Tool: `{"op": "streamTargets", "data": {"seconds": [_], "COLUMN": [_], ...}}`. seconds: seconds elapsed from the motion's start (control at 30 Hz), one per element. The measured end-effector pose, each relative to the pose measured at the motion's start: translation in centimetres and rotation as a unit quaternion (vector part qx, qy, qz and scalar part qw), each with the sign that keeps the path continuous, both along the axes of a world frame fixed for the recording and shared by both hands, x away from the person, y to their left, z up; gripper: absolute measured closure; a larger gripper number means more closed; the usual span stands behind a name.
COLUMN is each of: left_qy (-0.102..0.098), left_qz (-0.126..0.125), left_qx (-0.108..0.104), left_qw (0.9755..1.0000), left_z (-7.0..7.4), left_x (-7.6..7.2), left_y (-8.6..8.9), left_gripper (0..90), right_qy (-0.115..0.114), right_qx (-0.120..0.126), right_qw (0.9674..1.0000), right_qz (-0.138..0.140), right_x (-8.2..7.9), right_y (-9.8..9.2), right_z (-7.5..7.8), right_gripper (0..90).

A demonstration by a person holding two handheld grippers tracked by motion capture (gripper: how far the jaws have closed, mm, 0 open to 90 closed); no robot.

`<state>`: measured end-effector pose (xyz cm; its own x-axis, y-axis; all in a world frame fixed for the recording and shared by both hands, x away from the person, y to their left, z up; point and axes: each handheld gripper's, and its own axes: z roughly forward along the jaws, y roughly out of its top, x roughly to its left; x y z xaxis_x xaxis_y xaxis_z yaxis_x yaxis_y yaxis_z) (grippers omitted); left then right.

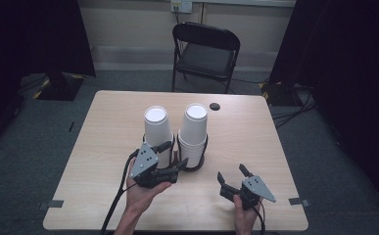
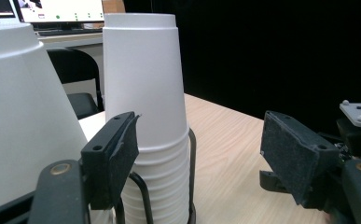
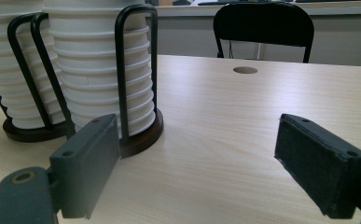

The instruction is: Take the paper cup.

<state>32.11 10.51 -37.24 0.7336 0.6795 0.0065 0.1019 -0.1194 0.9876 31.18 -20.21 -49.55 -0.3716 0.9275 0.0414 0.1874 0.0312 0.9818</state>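
Note:
Two stacks of white cups stand mid-table, each in a black wire holder on a dark round base: the left stack [image 1: 156, 132] and the right stack [image 1: 194, 134]. My left gripper [image 1: 174, 154] is lifted in front of them, jaws apart, nothing pressed between the pads. In the left gripper view its jaws [image 2: 199, 158] frame the right stack [image 2: 145, 93], with the left stack [image 2: 19, 116] close at the side. My right gripper [image 1: 232, 174] rests open near the table's front right. The right gripper view shows its open jaws [image 3: 197, 158] and both stacks' lower cups [image 3: 99, 70].
A black folding chair [image 1: 204, 54] stands behind the table. A round cable hole [image 1: 215, 106] sits near the far edge, right of the cups. Bare wood [image 3: 243, 121] lies ahead of the right gripper. Dark curtains flank the room.

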Motion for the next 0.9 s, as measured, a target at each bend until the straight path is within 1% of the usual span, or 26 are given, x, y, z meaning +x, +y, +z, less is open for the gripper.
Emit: {"op": "streamTargets", "data": {"seconds": [0.1, 0.17, 0.3, 0.33, 0.37, 0.43, 0.57, 0.6, 0.63, 0.67, 0.73, 0.83, 0.9], "left_qy": [-0.002, -0.001, 0.004, 0.004, 0.004, 0.000, -0.002, -0.006, -0.006, -0.007, -0.012, -0.009, -0.005], "left_qz": [-0.004, -0.004, -0.015, -0.016, -0.016, -0.012, -0.014, -0.011, -0.011, -0.012, -0.011, -0.015, -0.013], "left_qx": [0.007, 0.007, -0.005, -0.005, -0.005, 0.001, 0.002, 0.005, 0.005, 0.008, 0.009, 0.009, 0.010], "left_qw": [1.0000, 1.0000, 0.9999, 0.9999, 0.9999, 0.9999, 0.9999, 0.9999, 0.9999, 0.9999, 0.9998, 0.9998, 0.9999], "left_z": [0.3, 0.4, 1.1, 1.3, 1.3, 1.8, 2.3, 2.7, 2.7, 3.1, 3.4, 3.8, 4.0], "left_x": [0.3, 0.3, 1.0, 1.1, 1.1, 1.4, 1.9, 2.1, 2.1, 2.3, 2.4, 2.8, 3.0], "left_y": [-0.3, -0.4, -0.5, -0.5, -0.5, -0.8, -1.0, -1.1, -1.1, -1.3, -1.4, -1.5, -1.6], "left_gripper": [27.2, 27.2, 26.0, 25.9, 25.5, 24.1, 22.2, 21.2, 20.7, 20.5, 20.0, 19.6, 18.7], "right_qy": [0.000, 0.000, -0.001, -0.001, -0.001, 0.000, 0.000, 0.000, 0.000, 0.000, 0.000, -0.001, -0.001], "right_qx": [-0.001, -0.001, -0.001, -0.001, -0.001, -0.002, -0.002, -0.002, -0.003, -0.003, -0.004, -0.004, -0.004], "right_qw": [1.0000, 1.0000, 1.0000, 1.0000, 1.0000, 1.0000, 1.0000, 1.0000, 1.0000, 1.0000, 1.0000, 1.0000, 1.0000], "right_qz": [0.000, 0.001, 0.001, 0.002, 0.002, 0.003, 0.003, 0.004, 0.004, 0.005, 0.005, 0.005, 0.005], "right_x": [0.0, 0.0, 0.0, 0.0, 0.0, 0.0, 0.0, 0.0, 0.0, 0.0, 0.0, 0.0, 0.0], "right_y": [0.0, 0.0, 0.0, 0.0, 0.0, 0.0, 0.0, 0.0, 0.0, 0.0, 0.1, 0.1, 0.1], "right_z": [0.0, 0.0, 0.0, 0.0, 0.0, 0.0, 0.0, 0.0, 0.0, 0.0, 0.0, 0.0, 0.0], "right_gripper": [13.3, 13.3, 13.5, 13.5, 13.5, 13.6, 13.6, 13.7, 13.7, 13.7, 13.7, 13.8, 13.8]}}
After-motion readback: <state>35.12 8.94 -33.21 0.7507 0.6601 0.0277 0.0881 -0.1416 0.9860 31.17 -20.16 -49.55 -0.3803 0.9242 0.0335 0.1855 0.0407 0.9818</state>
